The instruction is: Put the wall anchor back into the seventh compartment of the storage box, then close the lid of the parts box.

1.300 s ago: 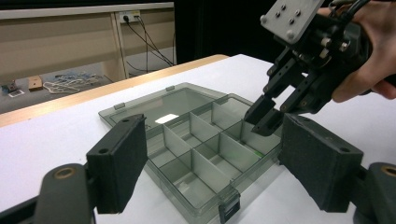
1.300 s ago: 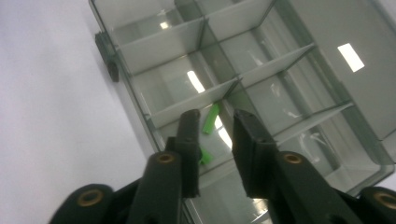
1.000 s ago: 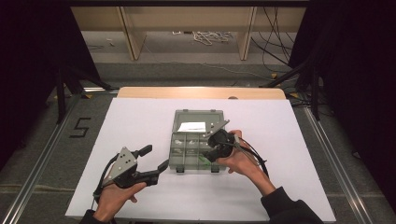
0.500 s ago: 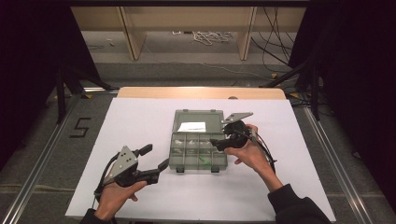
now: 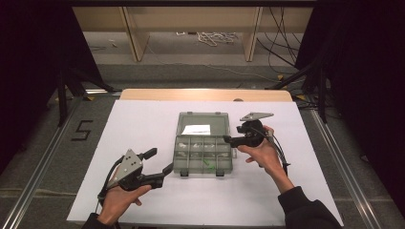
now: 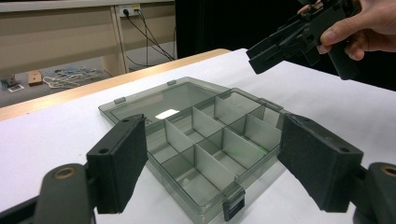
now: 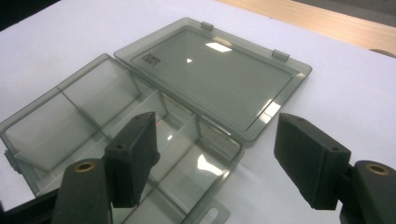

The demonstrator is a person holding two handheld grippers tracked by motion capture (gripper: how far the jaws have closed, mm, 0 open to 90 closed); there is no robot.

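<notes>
Item: smoky transparent plastic compartment box [image 5: 204,153], lid [image 5: 201,125] folded flat back, lying mid-way across the white-covered desk [image 5: 143,119].

Right hand [image 5: 261,151]: raised at the box's right edge, forearm entering from the lower right, holding the right gripper [image 5: 228,140] roughly level and pointed left toward the box. Jaws released and wide, having just been opening; nothing between them, nothing touched.

Left hand [image 5: 119,198]: low at the near left of the desk, left gripper [image 5: 159,161] aimed at the box's near left corner, close but apart from it. Jaws spread wide, empty.

Views: the high view shows a small green speck [image 5: 208,165] in a near compartment (too small to identify). The left gripper view shows the dividers [image 6: 211,140] and the front latch [image 6: 233,204]. The right gripper view shows the lid's two hinge tabs [image 7: 280,54].
</notes>
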